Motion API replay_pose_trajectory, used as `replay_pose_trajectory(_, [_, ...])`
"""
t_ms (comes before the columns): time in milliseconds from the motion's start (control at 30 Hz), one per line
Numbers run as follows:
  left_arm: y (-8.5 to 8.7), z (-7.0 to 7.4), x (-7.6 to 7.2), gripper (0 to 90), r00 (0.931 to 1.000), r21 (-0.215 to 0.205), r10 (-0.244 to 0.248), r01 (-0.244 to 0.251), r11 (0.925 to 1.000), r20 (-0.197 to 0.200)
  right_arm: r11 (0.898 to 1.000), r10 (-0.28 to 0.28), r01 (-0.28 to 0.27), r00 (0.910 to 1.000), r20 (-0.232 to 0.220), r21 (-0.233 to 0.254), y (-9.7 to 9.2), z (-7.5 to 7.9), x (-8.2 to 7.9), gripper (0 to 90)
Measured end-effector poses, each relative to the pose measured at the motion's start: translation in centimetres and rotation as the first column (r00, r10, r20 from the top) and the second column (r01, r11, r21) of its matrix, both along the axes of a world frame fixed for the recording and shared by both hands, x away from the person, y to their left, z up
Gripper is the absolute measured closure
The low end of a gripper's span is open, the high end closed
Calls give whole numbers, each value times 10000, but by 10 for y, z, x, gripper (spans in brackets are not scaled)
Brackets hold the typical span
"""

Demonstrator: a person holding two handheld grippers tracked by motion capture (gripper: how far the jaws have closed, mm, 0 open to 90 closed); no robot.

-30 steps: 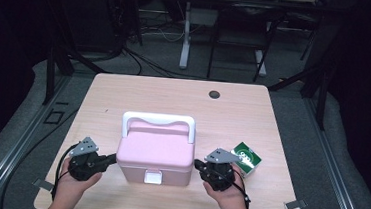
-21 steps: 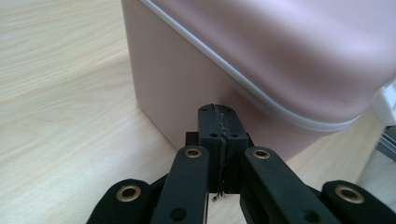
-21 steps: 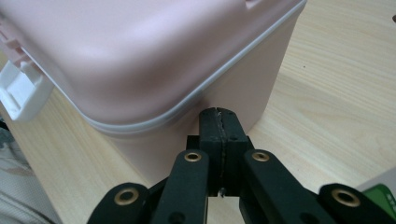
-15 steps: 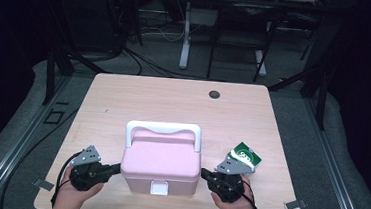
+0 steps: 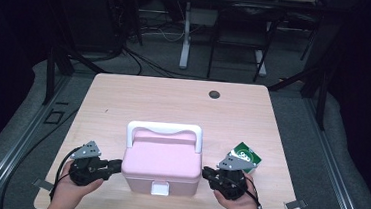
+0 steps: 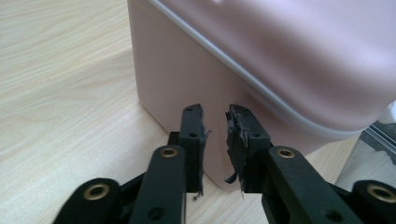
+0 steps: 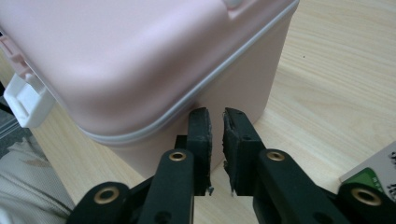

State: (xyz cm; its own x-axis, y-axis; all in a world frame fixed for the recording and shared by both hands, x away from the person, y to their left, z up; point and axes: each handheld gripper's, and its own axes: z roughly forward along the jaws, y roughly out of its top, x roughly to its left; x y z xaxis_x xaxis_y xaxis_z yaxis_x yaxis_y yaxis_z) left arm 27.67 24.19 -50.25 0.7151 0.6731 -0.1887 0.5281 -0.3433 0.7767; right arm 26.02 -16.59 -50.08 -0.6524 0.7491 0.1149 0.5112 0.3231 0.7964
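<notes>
Evenly lit table, dark surroundings, soft focus.

Dark rm, grey floor [image 5: 320, 145], cables [image 5: 141, 63]

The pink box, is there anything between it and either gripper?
Nothing visible. The left gripper and right gripper sit right at opposite sides of the pink box, tips at its walls, with bare table around. The green packet lies behind the right gripper, out of the way.

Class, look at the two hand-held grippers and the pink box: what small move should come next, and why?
Probably bring the right hand-held gripper round to the white latch. The pink box sits near the table's front edge with its lid shut, and both grippers, the left too, have just been opening slightly and grip nothing.
</notes>
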Motion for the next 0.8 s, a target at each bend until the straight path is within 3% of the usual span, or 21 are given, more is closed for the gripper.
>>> replay_pose_trajectory(167, [6, 13, 4, 687, 10000, -4, -71, 71, 10000, 13, 9996, 125, -125, 9999, 6, -256, -3, 12, 6, 752])
replay_pose_trajectory(333, [10, 27, 6, 644, 9999, 107, -119, 118, 9999, 107, 9993, 311, -313, 9995, -84, -206, -6, 26, 11, 698])
replay_pose_trajectory(533, [12, 45, 9, 617, 9996, 16, -234, 234, 9997, 185, 9983, 522, -525, 9986, -108, -244, -7, 40, 16, 689])
replay_pose_trajectory(733, [7, 57, 16, 555, 9991, -267, -373, 378, 9989, 186, 9984, 572, -572, 9983, -84, 3, -7, 55, 21, 678])
replay_pose_trajectory(767, [3, 59, 19, 537, 9991, -335, -396, 401, 9986, 161, 9966, 727, -720, 9972, -156, 387, -8, 59, 25, 660])
replay_pose_trajectory(800, [1, 60, 21, 533, 9989, -294, -441, 446, 9986, 175, 9965, 719, -710, 9972, -195, 440, -7, 60, 26, 650])
